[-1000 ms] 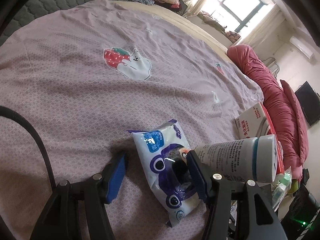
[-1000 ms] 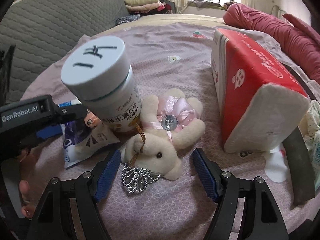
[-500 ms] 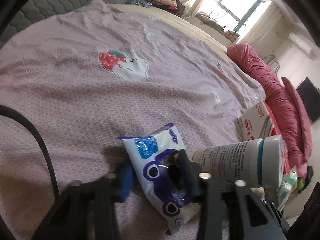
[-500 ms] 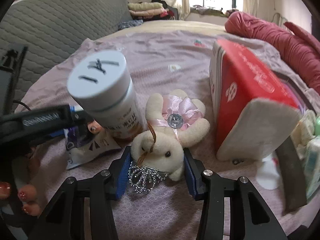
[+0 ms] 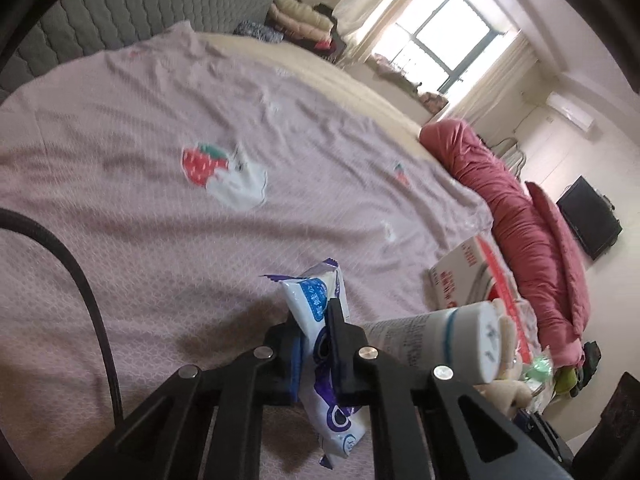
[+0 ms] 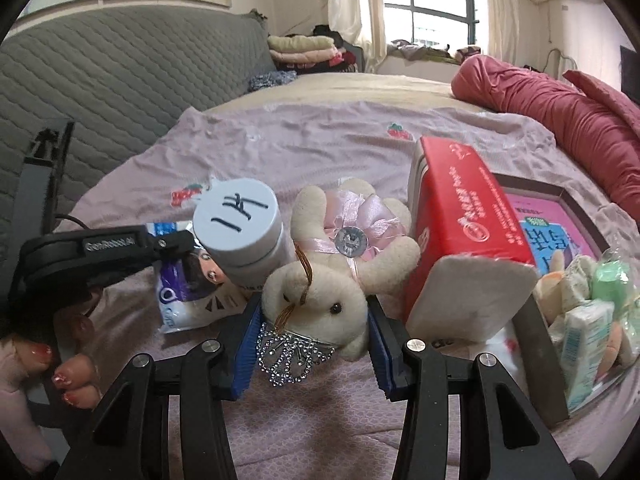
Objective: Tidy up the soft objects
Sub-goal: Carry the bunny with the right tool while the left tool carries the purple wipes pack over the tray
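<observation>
A cream plush bunny (image 6: 320, 280) with a pink bow and a rhinestone tiara lies on the pink bedspread (image 6: 320, 136). My right gripper (image 6: 314, 312) is shut on its head, both blue pads pressing in. A white and blue wipes packet (image 5: 314, 292) with a purple cartoon stands on edge, pinched in my shut left gripper (image 5: 316, 320). In the right wrist view the same packet (image 6: 188, 280) shows left of the bunny, beside the left gripper (image 6: 176, 246). A white bottle (image 6: 240, 224) with a marked lid leans between packet and bunny.
A red tissue pack (image 6: 460, 216) stands right of the bunny. A dark-rimmed tray (image 6: 536, 320) at the right holds small soft packets. A person's hand (image 6: 68, 372) grips the left tool. A red quilt (image 6: 560, 108) and a grey headboard (image 6: 120, 72) border the bed.
The left jaws closed on the wipes packet, which tipped up from flat onto its edge. The right jaws closed on the bunny's head and rose a little.
</observation>
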